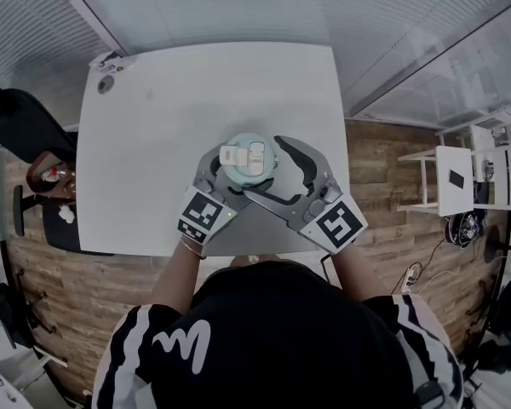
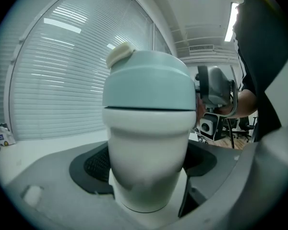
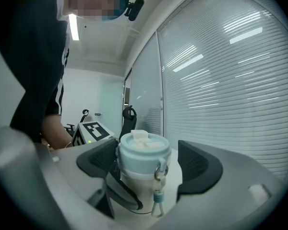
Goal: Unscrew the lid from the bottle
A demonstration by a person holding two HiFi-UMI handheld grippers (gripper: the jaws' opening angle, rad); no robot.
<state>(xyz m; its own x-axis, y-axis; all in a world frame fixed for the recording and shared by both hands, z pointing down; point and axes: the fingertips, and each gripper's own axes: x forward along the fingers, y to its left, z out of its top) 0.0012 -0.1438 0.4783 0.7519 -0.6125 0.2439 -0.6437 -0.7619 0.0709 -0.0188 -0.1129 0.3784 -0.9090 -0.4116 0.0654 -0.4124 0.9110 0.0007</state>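
Bottle [image 2: 149, 166] body: smooth, matt cream plastic. Lid [image 2: 151, 83]: pale blue-green plastic with a satin sheen; the ring [image 3: 159, 173] on it looks like shiny metal. My jaws: matt grey plastic with dark, fine-textured pads [image 2: 93, 164]. Table [image 1: 153, 126] under the bottle: smooth, matt white. Floor [image 1: 383, 169]: wood planks.

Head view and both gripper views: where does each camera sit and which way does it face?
Head view: on the person's head, looking steeply down at table, bottle, left gripper, right gripper; forearms, torso show.
Left gripper view: along its jaws, clamped on the bottle's body; torso at right.
Right gripper view: along its jaws, apart around the lid; torso at left.
Shared: each gripper view shows the other gripper beyond the bottle.
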